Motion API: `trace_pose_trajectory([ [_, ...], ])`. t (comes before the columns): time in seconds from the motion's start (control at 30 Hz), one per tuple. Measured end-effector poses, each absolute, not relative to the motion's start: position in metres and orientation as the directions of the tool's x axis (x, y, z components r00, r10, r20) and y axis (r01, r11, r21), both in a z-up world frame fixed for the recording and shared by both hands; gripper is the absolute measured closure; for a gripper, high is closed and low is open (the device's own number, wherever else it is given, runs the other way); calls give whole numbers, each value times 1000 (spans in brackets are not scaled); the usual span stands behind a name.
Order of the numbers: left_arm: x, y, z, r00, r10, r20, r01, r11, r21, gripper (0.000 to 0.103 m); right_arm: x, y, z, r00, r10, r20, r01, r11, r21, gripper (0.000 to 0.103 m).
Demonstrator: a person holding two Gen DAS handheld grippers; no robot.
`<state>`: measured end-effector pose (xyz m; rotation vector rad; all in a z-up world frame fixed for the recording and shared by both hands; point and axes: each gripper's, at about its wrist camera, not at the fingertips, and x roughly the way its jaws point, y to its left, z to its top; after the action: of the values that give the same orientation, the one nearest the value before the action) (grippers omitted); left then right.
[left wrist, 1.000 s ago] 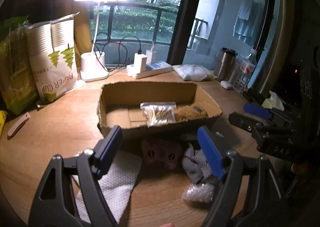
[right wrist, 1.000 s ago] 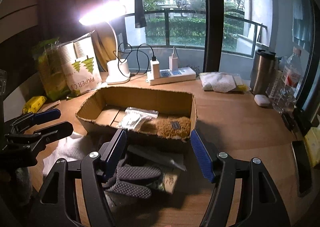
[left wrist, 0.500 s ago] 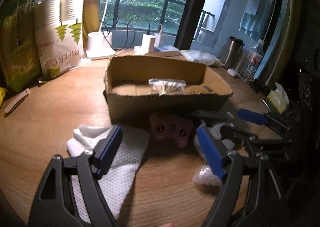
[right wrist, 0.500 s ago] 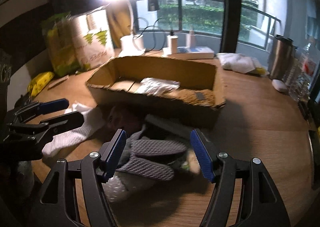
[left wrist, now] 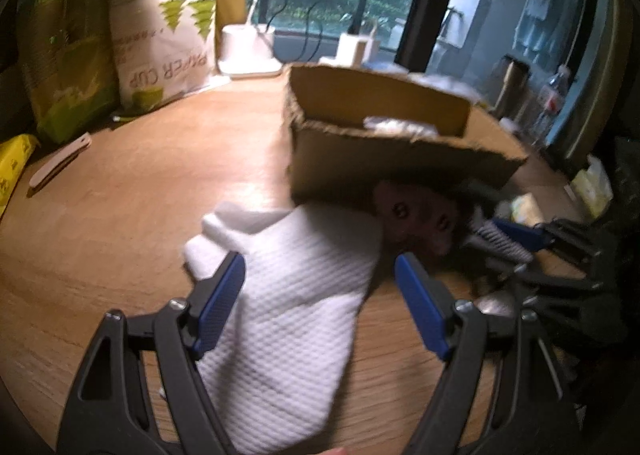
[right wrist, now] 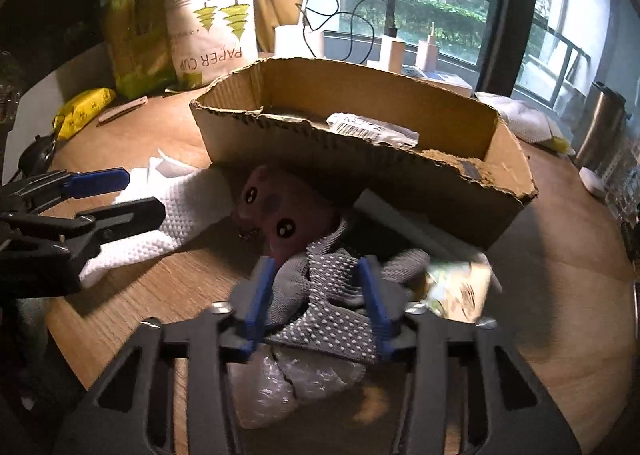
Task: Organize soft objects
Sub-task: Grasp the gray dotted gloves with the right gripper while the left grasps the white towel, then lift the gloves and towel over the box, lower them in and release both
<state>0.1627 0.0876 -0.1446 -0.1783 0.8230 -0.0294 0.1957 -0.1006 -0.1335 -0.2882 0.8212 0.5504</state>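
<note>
A white textured cloth (left wrist: pixel 288 295) lies on the wooden table in front of a cardboard box (left wrist: pixel 400 163). My left gripper (left wrist: pixel 320 307) is open, low over the cloth, one finger on each side. A pink plush toy (right wrist: pixel 276 215) lies against the box front, also in the left wrist view (left wrist: pixel 420 215). A grey dotted glove (right wrist: pixel 332 295) lies beside it. My right gripper (right wrist: pixel 316 303) is partly closed around the glove, fingers on both sides; contact is unclear through blur. Bubble wrap (right wrist: pixel 296 379) lies under it.
The box (right wrist: pixel 360 175) holds a clear packet (right wrist: pixel 372 129) and a brown pad (right wrist: pixel 460 163). Paper cup bags (left wrist: pixel 160 27), a lamp base (left wrist: pixel 248 51), chargers (right wrist: pixel 394 51), a flask (right wrist: pixel 600 131) and a yellow packet (right wrist: pixel 84 107) stand around. A small printed packet (right wrist: pixel 460 287) lies beside the glove.
Both grippers dropped lower and closer to the table. The left moved left over the white cloth. The right moved down onto the grey glove and its fingers narrowed.
</note>
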Motion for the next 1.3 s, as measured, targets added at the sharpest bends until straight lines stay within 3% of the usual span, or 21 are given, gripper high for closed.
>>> trace_pose_trajectory([
  [0.17, 168, 93, -160, 638, -60, -768, -83, 986, -146, 24, 193, -102, -131, 554, 366, -748, -585, 810, -37, 76],
  [0.63, 167, 73, -165, 614, 29, -789, -42, 999, 4, 26, 177, -139, -67, 665, 468, -582, -558, 829, 28, 76],
  [0.8, 161, 69, -163, 633, 27, -774, -36, 999, 6, 48, 179, -157, -65, 682, 454, -573, -536, 844, 31, 76],
  [1.0, 159, 67, -159, 624, -37, -781, -16, 998, -61, 88, 177, -169, -69, 682, 450, -576, -525, 850, 41, 76],
  [1.3, 150, 56, -125, 682, -125, -720, 35, 990, -138, 92, 175, -181, -62, 698, 451, -556, -518, 854, 42, 76],
])
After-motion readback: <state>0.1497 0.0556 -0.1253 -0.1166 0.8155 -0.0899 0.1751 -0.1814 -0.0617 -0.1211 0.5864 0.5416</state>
